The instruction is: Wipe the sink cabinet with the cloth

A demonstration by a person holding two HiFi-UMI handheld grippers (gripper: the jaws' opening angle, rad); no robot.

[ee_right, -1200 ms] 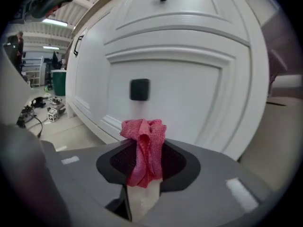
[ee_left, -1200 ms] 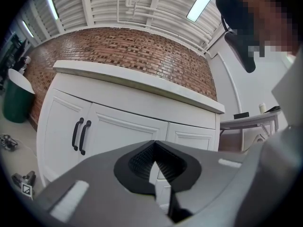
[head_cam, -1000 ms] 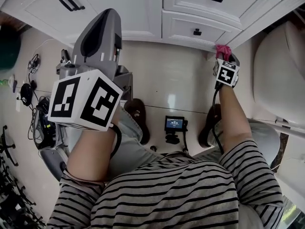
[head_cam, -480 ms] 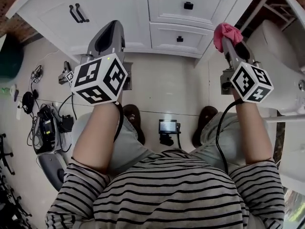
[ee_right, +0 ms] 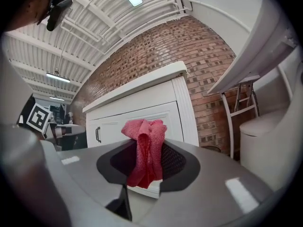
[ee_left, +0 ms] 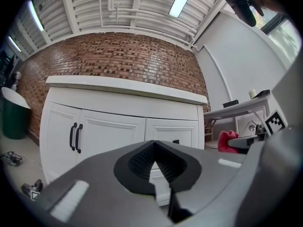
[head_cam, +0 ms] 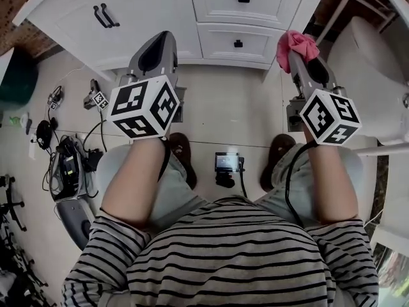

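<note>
Right gripper view: the right gripper (ee_right: 147, 162) is clamped on a bunched red cloth (ee_right: 145, 143), coarse-woven and limp. It is held in front of the white sink cabinet (ee_right: 142, 103), apart from it. The cabinet has smooth panelled doors and black handles (ee_left: 75, 137). The left gripper (ee_left: 154, 161), facing the cabinet, has its jaws together with nothing between them. Likely risks: rubbing drags the cloth loose, or the hard jaws scrape the paint.

Cloth (ee_right: 147, 131) pink-red; sink cabinet (head_cam: 147, 11) white, handles (head_cam: 102, 16) black. Left gripper (ee_left: 154, 145) and right gripper (ee_right: 143, 155) grey, their marker cubes (head_cam: 144, 107) black-and-white squares. Shirt (head_cam: 230, 254) black-and-white striped; floor (head_cam: 223, 117) beige.
</note>
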